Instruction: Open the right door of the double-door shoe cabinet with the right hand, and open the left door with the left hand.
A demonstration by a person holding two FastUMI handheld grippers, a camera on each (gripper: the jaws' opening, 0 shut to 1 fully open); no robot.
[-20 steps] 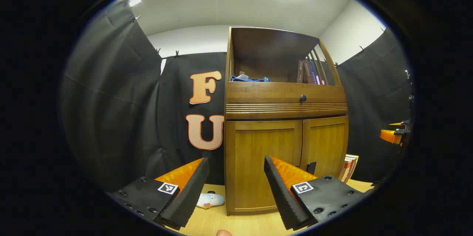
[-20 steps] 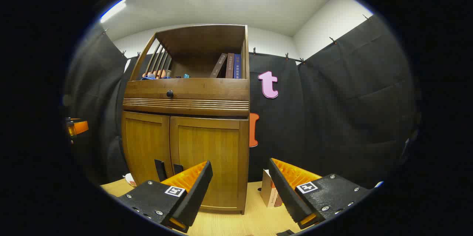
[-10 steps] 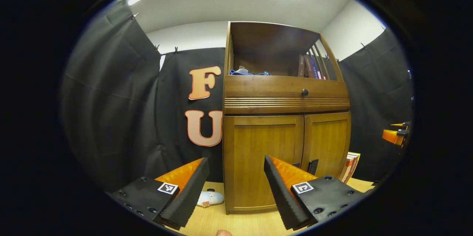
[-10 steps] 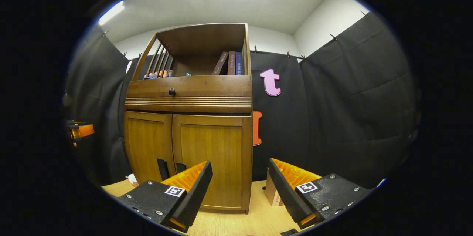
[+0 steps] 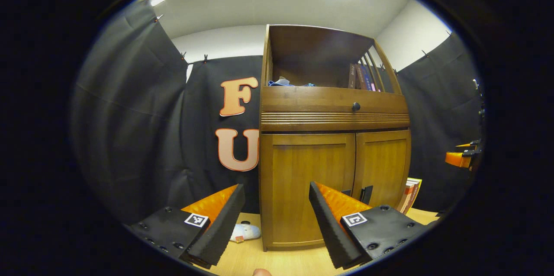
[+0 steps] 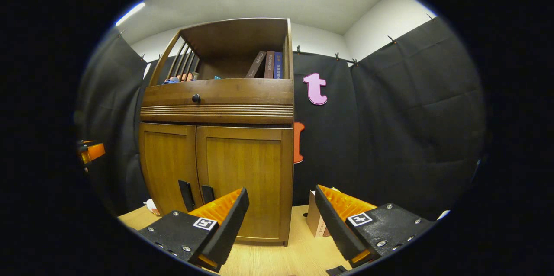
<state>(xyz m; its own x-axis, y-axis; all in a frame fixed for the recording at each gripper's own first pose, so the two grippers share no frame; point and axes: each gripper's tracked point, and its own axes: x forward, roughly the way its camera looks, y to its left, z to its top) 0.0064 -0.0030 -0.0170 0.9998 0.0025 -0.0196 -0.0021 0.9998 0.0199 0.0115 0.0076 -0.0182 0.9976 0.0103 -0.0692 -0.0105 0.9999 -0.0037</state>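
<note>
Left gripper (image 5: 275,217): jaws wide apart, nothing between them, hanging short of the cabinet and touching nothing. Right gripper (image 6: 281,219): same, jaws wide apart and empty, clear of the cabinet.

Light wooden floor (image 5: 285,263) runs under both grippers. In the left gripper view a small white soft toy (image 5: 246,232) lies on the floor at the cabinet's left foot. In the right gripper view a cardboard box (image 6: 315,219) stands on the floor just right of the cabinet.

Shoe cabinet (image 6: 216,137) stands on the floor against the black cloth wall (image 6: 411,116). Left door (image 5: 307,185) and right door (image 6: 242,181) both shut, flush. Two dark handles (image 6: 195,194) sit side by side low at the centre seam. Above the doors: a drawer with a round dark knob (image 6: 196,98), then an open shelf with upright books (image 6: 267,65).
</note>
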